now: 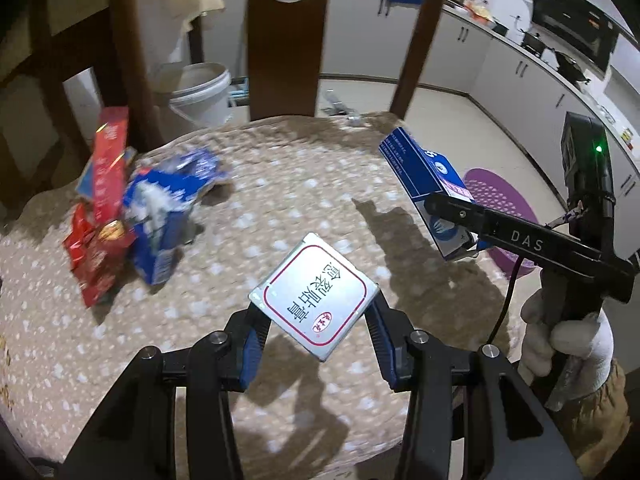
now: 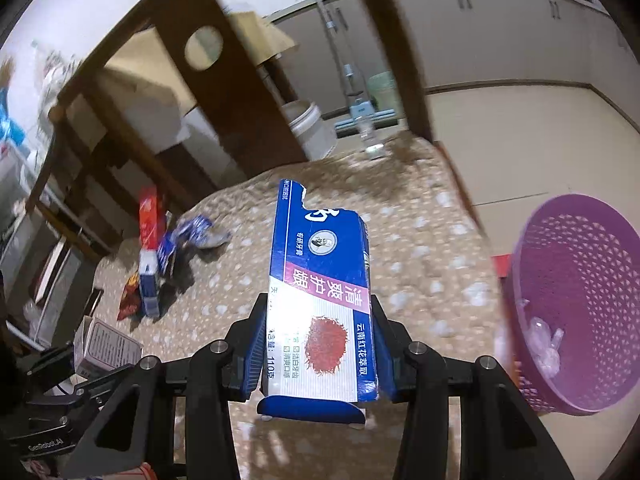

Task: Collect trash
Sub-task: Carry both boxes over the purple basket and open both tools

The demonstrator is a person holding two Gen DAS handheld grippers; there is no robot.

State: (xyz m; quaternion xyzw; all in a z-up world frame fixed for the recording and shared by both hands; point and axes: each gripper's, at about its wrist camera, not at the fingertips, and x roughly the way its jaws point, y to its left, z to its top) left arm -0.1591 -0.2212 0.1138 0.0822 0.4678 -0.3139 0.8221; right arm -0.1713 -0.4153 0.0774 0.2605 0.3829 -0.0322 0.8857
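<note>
Your left gripper (image 1: 316, 320) clamps a white box (image 1: 314, 294), your right gripper (image 2: 318, 344) a toothpaste carton (image 2: 320, 292) — beside it, the purple basket (image 2: 600, 240) holds crumpled plastic (image 2: 544, 344).

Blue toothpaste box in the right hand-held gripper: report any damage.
The blue toothpaste box has a torn, jagged far end with a bite-shaped piece missing. Otherwise it looks square, clamped between the right hand-held gripper fingers.

I work over a chair seat covered by a beige cushion (image 1: 280, 184) with pale spots. A heap of torn wrappers (image 1: 132, 216) lies directly on it: red packets and a crumpled blue-and-white carton, touching one another, well to the left of the chair's backrest slat (image 1: 286, 60), near the cushion's left edge.
</note>
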